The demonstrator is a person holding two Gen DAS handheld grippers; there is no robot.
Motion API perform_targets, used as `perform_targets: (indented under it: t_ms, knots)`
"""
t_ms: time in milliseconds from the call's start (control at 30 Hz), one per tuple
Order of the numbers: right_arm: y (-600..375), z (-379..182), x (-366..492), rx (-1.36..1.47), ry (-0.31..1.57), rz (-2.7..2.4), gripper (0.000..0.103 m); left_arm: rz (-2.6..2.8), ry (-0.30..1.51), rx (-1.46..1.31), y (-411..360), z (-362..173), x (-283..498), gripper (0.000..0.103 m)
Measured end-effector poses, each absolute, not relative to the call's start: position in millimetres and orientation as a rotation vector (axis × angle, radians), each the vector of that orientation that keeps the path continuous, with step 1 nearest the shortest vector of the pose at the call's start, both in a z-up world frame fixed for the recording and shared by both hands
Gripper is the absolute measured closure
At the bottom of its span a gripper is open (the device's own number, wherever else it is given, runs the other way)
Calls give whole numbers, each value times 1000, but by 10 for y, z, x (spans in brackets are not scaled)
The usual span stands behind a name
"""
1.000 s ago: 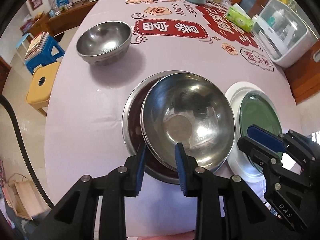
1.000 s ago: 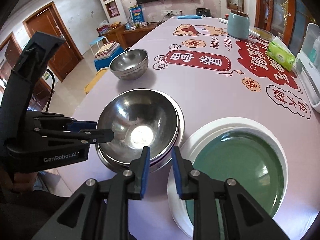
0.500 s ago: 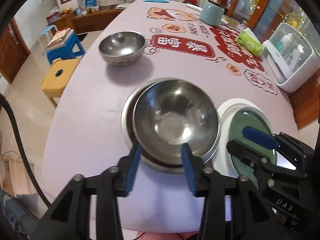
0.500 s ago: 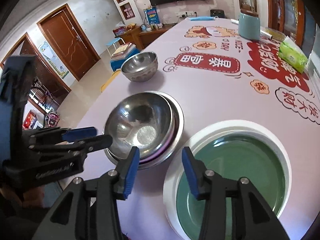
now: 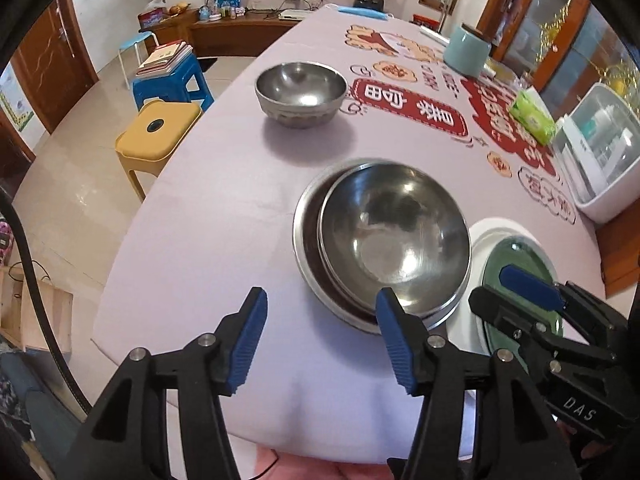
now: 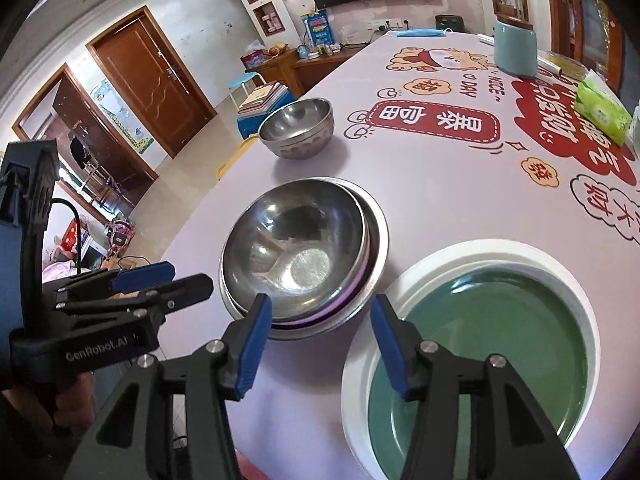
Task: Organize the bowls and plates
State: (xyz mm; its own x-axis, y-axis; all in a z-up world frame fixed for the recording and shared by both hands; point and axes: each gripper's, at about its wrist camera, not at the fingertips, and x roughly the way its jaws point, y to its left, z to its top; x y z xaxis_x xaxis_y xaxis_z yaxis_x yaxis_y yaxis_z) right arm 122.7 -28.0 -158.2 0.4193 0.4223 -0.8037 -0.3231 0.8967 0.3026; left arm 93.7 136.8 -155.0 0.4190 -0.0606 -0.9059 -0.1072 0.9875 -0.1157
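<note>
both your left gripper and right gripper have just opened, empty; nested bowl released; next, fetch far bowl.

- A yellow stool stood on the pale tiled floor.
- Just behind the yellow stool was a blue stool stacked with books.
- Beyond the blue stool, a brown wooden door was shut.
</note>
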Motion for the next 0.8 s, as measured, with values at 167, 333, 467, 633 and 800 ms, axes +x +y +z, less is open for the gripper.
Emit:
perform_targets:
  t_ms: [167,333,467,633,800]
  knots:
    - [-205,-1503,1335,98,1015,431,47,-15,1108,-172,1469,-1501,1100,48]
    - [-66,-1351,1499,95,973,362,46,-90,1074,-156,1623,-1398,1351,48]
    - [73,-1239,1636,116,938,305,44,-149,1044,-138,1820,-1279,1570,45]
    - [264,-1179,1767,144,911,249,43,-187,1025,-120,2097,-1193,1836,43]
    - [470,-1193,1873,154,904,208,42,-224,1029,-71,2337,-1166,2121,38]
